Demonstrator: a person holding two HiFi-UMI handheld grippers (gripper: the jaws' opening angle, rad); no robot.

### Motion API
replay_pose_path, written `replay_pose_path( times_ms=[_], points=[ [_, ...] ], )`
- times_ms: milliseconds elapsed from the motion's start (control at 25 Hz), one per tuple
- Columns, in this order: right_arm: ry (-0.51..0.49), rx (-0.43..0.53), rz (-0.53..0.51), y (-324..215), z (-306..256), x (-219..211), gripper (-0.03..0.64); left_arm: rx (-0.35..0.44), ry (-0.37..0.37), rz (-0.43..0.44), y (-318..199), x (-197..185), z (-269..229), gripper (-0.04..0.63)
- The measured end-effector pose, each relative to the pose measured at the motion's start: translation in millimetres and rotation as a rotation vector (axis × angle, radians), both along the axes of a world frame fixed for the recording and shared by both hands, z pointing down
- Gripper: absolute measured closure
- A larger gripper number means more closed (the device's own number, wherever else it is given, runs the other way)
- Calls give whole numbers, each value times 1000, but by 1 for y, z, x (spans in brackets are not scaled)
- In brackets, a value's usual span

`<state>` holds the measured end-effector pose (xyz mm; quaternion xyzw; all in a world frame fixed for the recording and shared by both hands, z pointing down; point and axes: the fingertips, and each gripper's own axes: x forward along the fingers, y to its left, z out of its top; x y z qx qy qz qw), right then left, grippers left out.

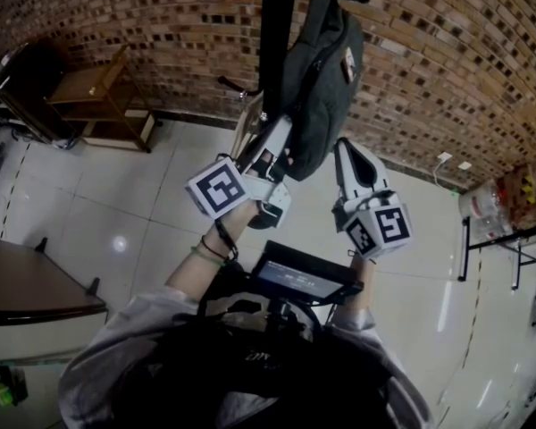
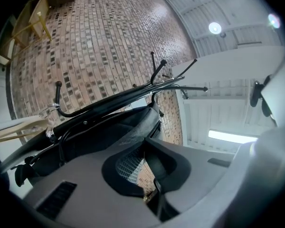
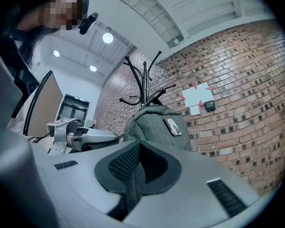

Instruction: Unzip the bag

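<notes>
Against a red brick wall [image 1: 161,25], on a black metal coat stand [image 1: 277,25]: a soft grey fabric backpack [image 1: 326,79], hanging at top centre.

Looks light, limp and free to swing, so needs bracing by the cloth near the zip while drawing only the pull. Right gripper [image 1: 350,150], right of centre, clamped tight on a fold of its grey cloth; left gripper [image 1: 270,150] closed to a sliver on a small dark tab [image 2: 157,196], probably the zip pull.
</notes>
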<state>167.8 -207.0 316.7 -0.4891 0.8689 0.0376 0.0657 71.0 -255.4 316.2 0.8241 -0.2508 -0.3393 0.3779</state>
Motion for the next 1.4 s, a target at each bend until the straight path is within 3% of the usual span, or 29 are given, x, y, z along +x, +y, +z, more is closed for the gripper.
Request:
replay_pose_path(
  times_ms=[440, 640, 800, 1400],
  points=[
    [3, -6, 7, 6, 4, 0, 626, -68, -51, -20, 5, -3, 30, 589],
    [5, -11, 11, 11, 9, -1, 626, -32, -85, -19, 7, -2, 33, 589],
    [-2, -20, 15, 13, 12, 0, 626, -94, -98, -30, 8, -4, 49, 589],
    [9, -41, 27, 23, 23, 0, 626, -97, -123, -2, 14, 1, 72, 588]
  ],
)
